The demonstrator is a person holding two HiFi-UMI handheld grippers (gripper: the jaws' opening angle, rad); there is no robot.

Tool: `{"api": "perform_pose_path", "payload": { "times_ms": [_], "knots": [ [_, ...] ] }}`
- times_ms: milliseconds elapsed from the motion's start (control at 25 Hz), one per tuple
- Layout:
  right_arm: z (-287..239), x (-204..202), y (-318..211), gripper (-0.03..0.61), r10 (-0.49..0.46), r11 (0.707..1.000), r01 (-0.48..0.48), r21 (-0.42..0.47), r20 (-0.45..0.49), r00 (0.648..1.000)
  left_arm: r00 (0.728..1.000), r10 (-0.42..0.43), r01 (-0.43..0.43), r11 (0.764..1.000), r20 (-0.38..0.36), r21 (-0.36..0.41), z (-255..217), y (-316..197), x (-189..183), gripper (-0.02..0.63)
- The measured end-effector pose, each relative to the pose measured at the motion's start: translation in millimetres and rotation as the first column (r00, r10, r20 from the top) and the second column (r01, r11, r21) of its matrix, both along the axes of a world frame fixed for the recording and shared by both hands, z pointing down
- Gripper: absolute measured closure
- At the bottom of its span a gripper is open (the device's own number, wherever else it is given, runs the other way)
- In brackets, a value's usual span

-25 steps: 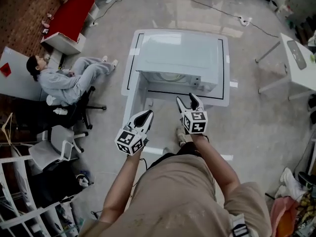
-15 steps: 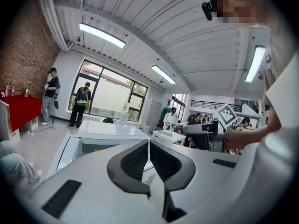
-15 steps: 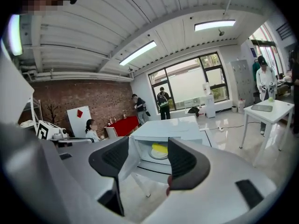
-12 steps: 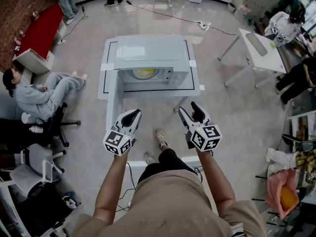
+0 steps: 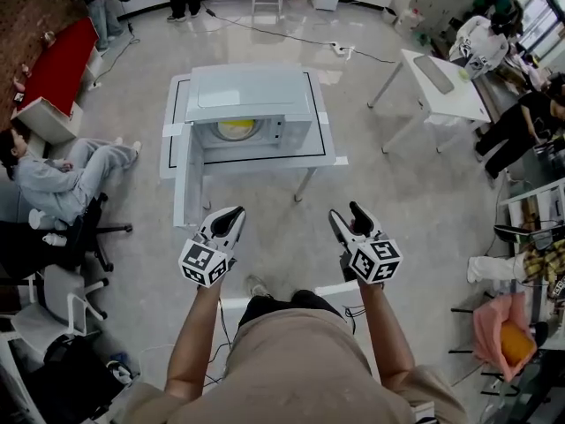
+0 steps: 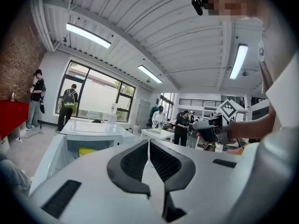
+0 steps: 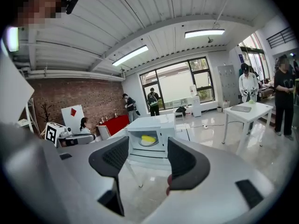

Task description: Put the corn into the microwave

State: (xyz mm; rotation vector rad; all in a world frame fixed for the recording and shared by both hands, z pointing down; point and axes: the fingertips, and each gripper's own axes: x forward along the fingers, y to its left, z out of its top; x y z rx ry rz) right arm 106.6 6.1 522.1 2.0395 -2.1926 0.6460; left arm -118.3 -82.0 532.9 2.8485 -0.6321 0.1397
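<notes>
Both forearms reach forward, well short of the white rectangular desk (image 5: pixel 328 145). The left gripper (image 5: pixel 231 212) is pressed together, empty; the right gripper (image 5: pixel 346 212) gapes wide, empty. The yellow corn cob (image 5: pixel 237 130) lies inside the open white boxy microwave (image 5: pixel 252 91).

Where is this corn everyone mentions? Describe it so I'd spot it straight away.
Start at the white table standing alone in the middle of the shiny floor; a white microwave sits on it with its door swung open. The corn lies inside the oven's cavity, and it is the only yellow thing on that all-white table.
</notes>
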Motion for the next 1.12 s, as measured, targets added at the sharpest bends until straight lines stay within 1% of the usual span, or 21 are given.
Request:
{"api": "perform_pose_path", "payload": {
  "times_ms": [120, 200, 280, 400, 680, 960, 1120],
  "knots": [
    [0, 10, 14, 0.31, 0.002, 1.0, -0.002, 0.013, 0.011, 1.0, 1.0, -0.003, 0.003, 1.0, -0.011, 0.004, -4, 15, -3, 0.612],
    [-4, 21, 23, 0.31, 0.016, 1.0, -0.017, 0.024, 0.04, 0.999, 0.999, -0.001, 0.0, 1.0, -0.043, -0.018, -7, 27, -1, 0.612],
    [-12, 32, 35, 0.31, 0.027, 0.998, -0.031, 0.047, 0.071, 0.997, 0.999, -0.011, 0.009, 0.999, -0.049, -0.045, -4, 39, 3, 0.612],
    [-19, 47, 57, 0.31, 0.036, 0.996, -0.043, 0.073, 0.098, 0.995, 0.999, -0.03, 0.028, 0.997, -0.022, -0.072, 1, 59, 11, 0.612],
    [-6, 69, 118, 0.31, 0.007, 0.997, -0.014, 0.072, 0.102, 0.995, 0.999, -0.035, 0.036, 0.998, 0.012, -0.059, -6, 119, 35, 0.612],
    [18, 78, 172, 0.311, -0.046, 0.997, 0.041, 0.07, 0.063, 0.997, 0.997, -0.067, 0.069, 0.996, 0.042, -0.058, 6, 169, 49, 0.612],
    [33, 89, 190, 0.327, -0.038, 0.998, 0.035, 0.055, 0.049, 0.998, 0.993, -0.101, 0.107, 0.99, 0.069, -0.09, 23, 185, 51, 0.612]
  ]
}}
